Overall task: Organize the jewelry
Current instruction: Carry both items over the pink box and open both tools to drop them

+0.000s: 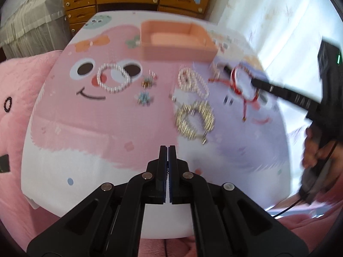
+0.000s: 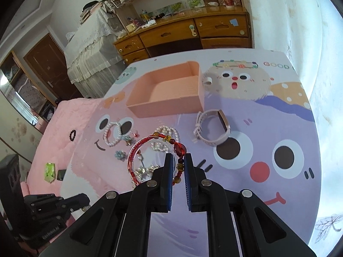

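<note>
Red bracelet (image 2: 158, 154) pinched between right tool (image 2: 177, 165) fingers, raised above table (image 2: 268, 209).

**Our two black grippers, up close**

We see the left gripper (image 1: 168, 150) as matte black plastic: two slim fingers with dark blue ribbed pads (image 1: 171, 171) on their inner faces, carried on angular linkage arms with triangular recesses. Four round silver pivot screws (image 1: 147, 175) sit across the links. The right gripper (image 2: 178, 160) is built the same way, with brighter blue ribbed pads (image 2: 169, 180) and four matching silver screws (image 2: 152, 183). In the left wrist view, the right hand (image 1: 313, 152) shows bare skin on a black and grey handle, a thin black cable (image 1: 287, 209) trails below it, and a small green light (image 1: 339, 59) glows on the black body above. Faint pale lettering marks the other gripper's black casing (image 2: 50, 233) in the right wrist view.
</note>
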`<state>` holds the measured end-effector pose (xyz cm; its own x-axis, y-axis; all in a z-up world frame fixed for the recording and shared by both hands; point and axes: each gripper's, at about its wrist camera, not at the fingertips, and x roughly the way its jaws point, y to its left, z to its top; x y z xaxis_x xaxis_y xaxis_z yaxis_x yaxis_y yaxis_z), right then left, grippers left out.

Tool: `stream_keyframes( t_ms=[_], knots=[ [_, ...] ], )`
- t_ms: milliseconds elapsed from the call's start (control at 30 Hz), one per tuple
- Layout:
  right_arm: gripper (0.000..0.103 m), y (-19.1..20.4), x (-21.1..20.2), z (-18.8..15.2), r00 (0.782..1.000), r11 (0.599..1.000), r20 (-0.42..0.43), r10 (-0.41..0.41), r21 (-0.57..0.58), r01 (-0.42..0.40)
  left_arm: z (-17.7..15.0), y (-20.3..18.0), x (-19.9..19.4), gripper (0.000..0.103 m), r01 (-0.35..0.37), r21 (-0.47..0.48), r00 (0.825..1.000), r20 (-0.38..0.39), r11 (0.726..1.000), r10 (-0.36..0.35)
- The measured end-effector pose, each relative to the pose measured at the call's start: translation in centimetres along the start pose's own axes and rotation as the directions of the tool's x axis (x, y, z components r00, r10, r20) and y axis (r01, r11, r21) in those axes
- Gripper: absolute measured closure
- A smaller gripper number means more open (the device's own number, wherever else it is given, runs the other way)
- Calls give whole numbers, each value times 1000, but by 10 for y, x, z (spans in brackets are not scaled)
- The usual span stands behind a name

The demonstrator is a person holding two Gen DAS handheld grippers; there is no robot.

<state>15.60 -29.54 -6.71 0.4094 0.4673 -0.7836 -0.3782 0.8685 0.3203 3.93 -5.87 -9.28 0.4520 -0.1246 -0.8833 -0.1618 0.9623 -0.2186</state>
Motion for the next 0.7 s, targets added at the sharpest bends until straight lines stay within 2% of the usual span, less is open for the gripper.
stream_keyframes(
  t_ms=[133,400,700],
  knots=[
    [93,7,-15,16,999,1000,42,12,10,-12,30,5,-23,103,69,-39,996,51,997,-67],
    [93,20,-39,57,991,999,132,25,38,-30,105,28,-56,103,159,-105,977,157,982,-142],
    [93,35,-34,107,980,999,197,-13,51,3,185,31,-52,103,207,-32,956,220,978,-195]
  ],
)
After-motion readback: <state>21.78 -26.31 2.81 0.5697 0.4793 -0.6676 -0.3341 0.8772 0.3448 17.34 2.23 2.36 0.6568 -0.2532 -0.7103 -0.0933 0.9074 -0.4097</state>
